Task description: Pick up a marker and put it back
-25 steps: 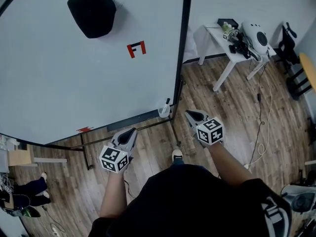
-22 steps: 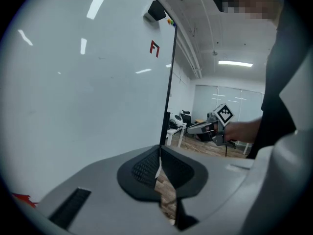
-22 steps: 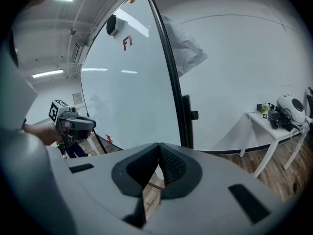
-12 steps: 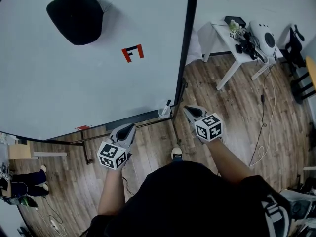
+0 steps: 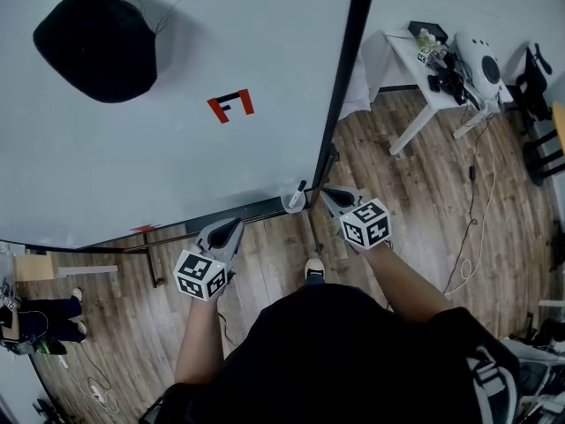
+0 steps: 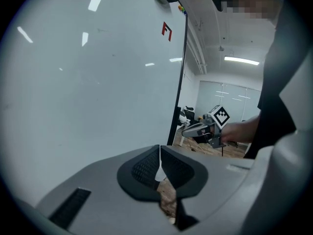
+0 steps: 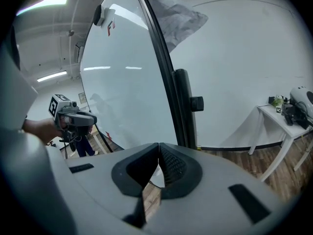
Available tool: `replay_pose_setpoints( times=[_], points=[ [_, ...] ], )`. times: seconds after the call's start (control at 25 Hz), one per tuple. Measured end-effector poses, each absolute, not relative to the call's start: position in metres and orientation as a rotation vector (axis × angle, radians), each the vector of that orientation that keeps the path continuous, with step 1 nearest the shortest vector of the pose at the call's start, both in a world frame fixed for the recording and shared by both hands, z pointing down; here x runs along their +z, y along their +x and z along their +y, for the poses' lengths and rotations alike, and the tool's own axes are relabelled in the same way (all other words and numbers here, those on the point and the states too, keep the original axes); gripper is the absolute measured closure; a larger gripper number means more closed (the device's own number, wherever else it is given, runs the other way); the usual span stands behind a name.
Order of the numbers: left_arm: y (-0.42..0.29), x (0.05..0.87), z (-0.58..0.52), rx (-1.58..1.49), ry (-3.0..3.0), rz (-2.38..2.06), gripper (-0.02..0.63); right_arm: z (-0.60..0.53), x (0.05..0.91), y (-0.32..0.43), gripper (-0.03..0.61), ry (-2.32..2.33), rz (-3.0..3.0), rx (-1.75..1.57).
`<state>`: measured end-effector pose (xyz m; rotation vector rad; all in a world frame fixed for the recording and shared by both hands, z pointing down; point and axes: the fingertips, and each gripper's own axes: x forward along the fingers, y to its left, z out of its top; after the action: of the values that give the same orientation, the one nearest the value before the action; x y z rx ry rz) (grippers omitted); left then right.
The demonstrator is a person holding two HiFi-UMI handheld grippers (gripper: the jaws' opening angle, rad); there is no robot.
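left gripper (image 5: 232,226): jaws together, empty, well left of the cup (image 5: 292,202) | marker (image 5: 301,186): dark, stands roughly upright in that small white cup, at the lower right corner of the whiteboard (image 5: 177,166) | right gripper (image 5: 326,193): jaws together, empty, just right of the marker, the nearer one; I judge it must open first

Reading as office or lab room: freestanding whiteboard (image 5: 177,175) standing on wood-plank floor (image 5: 424,201), white tabletop (image 5: 402,44) carrying gear (image 5: 455,71), strip lights (image 6: 242,60) glowing overhead.
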<state>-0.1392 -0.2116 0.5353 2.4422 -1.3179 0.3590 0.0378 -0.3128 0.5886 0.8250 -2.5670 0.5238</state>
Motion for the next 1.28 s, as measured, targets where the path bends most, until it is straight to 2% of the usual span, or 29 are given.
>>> replay_pose_setpoints(
  times=[0.28, 0.48, 1.28],
  points=[
    [-0.14, 0.545, -0.229, 0.363, 2.42, -1.307, 0.597, -0.332, 0.614, 0.026, 0.58, 0.802, -2.544, 0.561],
    [-0.143, 0.55, -0.239, 0.359, 2.411, -1.302, 0.597, -0.339, 0.629, 0.017, 0.551, 0.778, -2.524, 0.602],
    [-0.151, 0.578, -0.236, 0.354, 2.345, -1.274, 0.597, -0.341, 0.679, -0.002, 0.499, 0.754, -2.43, 0.753]
  ],
)
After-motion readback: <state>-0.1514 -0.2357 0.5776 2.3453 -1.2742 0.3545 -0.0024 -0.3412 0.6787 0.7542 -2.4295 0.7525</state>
